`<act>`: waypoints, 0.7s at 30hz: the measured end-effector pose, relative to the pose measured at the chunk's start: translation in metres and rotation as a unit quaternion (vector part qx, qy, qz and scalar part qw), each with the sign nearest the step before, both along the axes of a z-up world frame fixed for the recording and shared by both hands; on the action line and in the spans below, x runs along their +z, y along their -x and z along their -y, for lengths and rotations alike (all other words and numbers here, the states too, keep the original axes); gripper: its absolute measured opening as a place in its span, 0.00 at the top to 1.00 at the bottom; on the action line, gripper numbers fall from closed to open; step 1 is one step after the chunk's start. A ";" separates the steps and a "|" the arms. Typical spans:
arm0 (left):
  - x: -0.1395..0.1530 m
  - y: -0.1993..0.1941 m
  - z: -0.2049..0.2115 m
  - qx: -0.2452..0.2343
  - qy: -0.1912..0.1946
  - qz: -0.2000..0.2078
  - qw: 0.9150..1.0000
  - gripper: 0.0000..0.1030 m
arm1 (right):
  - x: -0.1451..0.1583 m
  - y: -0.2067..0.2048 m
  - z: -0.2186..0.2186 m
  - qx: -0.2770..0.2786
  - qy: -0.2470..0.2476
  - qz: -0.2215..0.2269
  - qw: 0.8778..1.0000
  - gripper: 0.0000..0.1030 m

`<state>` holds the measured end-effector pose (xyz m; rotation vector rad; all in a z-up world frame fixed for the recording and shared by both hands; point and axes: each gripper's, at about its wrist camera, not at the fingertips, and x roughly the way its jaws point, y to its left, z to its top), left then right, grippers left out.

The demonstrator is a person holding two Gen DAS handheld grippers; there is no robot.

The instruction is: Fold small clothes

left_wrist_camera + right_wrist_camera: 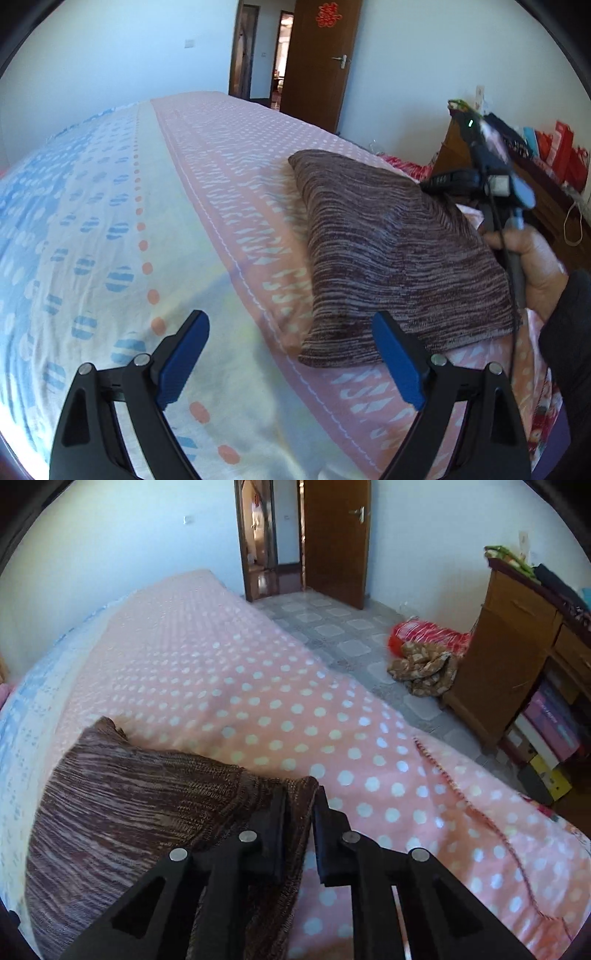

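Only rightward: floor clothes heap [423, 668]

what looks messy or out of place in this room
A crumpled brown patterned cloth lies heaped on the tiled floor beside the wooden cabinet, against a red bag. On the bed, the brown knit garment looks orderly, one edge pinched in the right hand-held gripper.

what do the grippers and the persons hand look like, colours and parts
The left gripper has black triangular linkage arms with silver pivot pins and blue ribbed pads. The right gripper has the same black linkage and pins, but its pads look black. The right hand is bare, with a dark sleeve and a thin cable beside it.
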<state>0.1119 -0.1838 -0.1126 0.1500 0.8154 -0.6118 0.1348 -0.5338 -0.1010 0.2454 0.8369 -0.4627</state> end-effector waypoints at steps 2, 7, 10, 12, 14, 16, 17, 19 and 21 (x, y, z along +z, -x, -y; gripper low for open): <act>0.005 0.008 0.000 0.002 -0.025 0.029 0.999 0.10 | 0.028 0.034 -0.014 -0.032 0.020 0.057 0.998 0.75; 0.018 0.021 -0.005 0.006 -0.033 0.048 0.998 0.10 | 0.071 0.115 -0.078 -0.006 0.051 0.117 0.992 0.36; 0.027 0.029 -0.008 0.010 -0.037 0.062 0.997 0.07 | 0.082 0.157 -0.125 0.020 0.081 0.109 0.991 0.28; 0.034 0.036 -0.010 0.014 -0.038 0.077 0.996 0.04 | 0.082 0.176 -0.144 0.018 0.080 0.108 0.991 0.23; 0.043 0.042 -0.015 0.015 -0.031 0.088 0.996 0.03 | 0.087 0.197 -0.163 0.025 0.065 0.120 0.990 0.22; 0.050 0.048 -0.018 0.020 -0.023 0.095 0.995 0.00 | 0.091 0.219 -0.178 0.025 0.065 0.130 0.989 0.22; 0.055 0.052 -0.020 0.021 -0.021 0.097 0.995 0.00 | 0.095 0.228 -0.183 0.023 0.067 0.131 0.989 0.22; 0.062 0.063 -0.022 0.021 -0.016 0.105 0.994 0.00 | 0.100 0.245 -0.197 0.018 0.068 0.134 0.988 0.22; 0.069 0.076 -0.026 0.024 -0.015 0.120 0.992 0.00 | 0.106 0.263 -0.205 0.010 0.075 0.137 0.988 0.22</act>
